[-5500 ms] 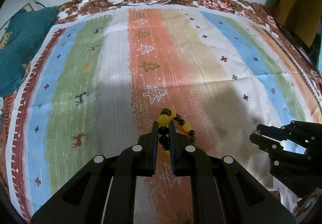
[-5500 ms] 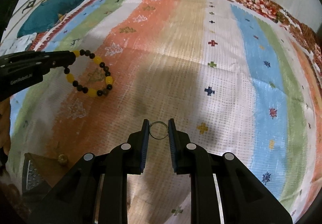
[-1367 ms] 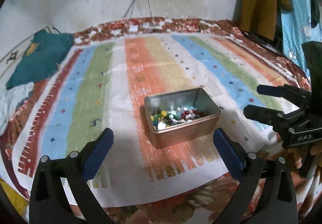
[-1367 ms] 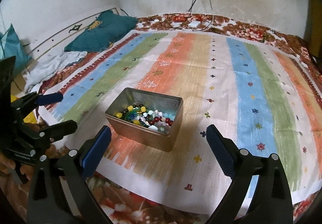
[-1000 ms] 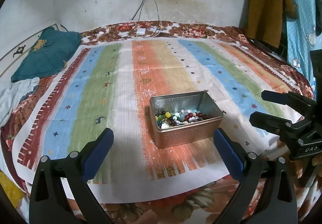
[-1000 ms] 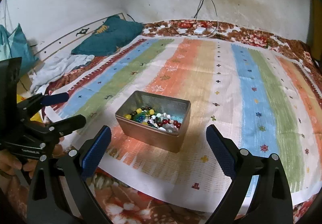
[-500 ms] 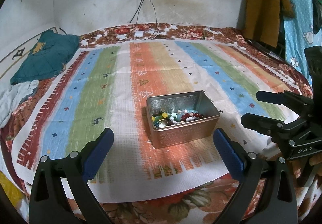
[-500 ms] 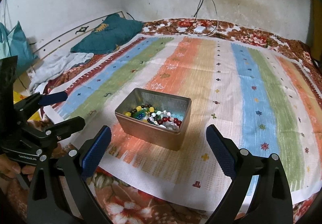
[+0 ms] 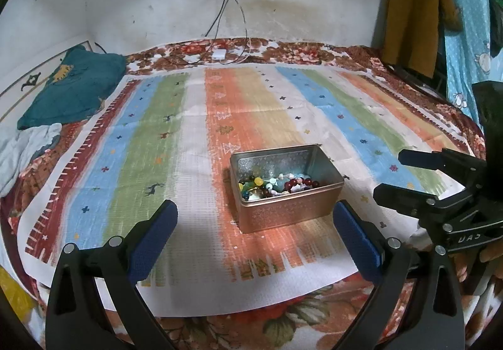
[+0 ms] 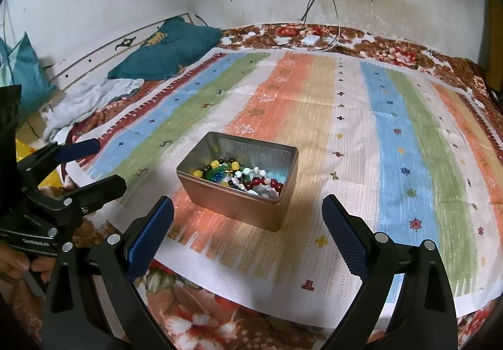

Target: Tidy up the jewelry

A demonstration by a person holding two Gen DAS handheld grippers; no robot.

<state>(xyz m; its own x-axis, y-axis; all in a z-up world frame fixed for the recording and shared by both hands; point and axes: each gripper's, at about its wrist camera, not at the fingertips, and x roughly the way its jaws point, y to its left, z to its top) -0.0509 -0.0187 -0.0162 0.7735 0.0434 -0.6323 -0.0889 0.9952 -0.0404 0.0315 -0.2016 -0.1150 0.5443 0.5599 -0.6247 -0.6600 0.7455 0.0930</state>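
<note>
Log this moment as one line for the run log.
left gripper: open, empty | right gripper: open, empty | jewelry: in metal tin | tin: on striped mat

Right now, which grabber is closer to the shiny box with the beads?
Too close to call. The left gripper and right gripper both hover open just short of the tin box, left at its left-hand side, right at its right-hand side.

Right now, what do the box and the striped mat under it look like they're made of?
The box looks like thin metal: dull coppery outside, embossed silvery inside walls catching light. The striped mat looks like woven fabric: a fine grid texture and matte printed colors, though the exact fiber is unclear.
</note>
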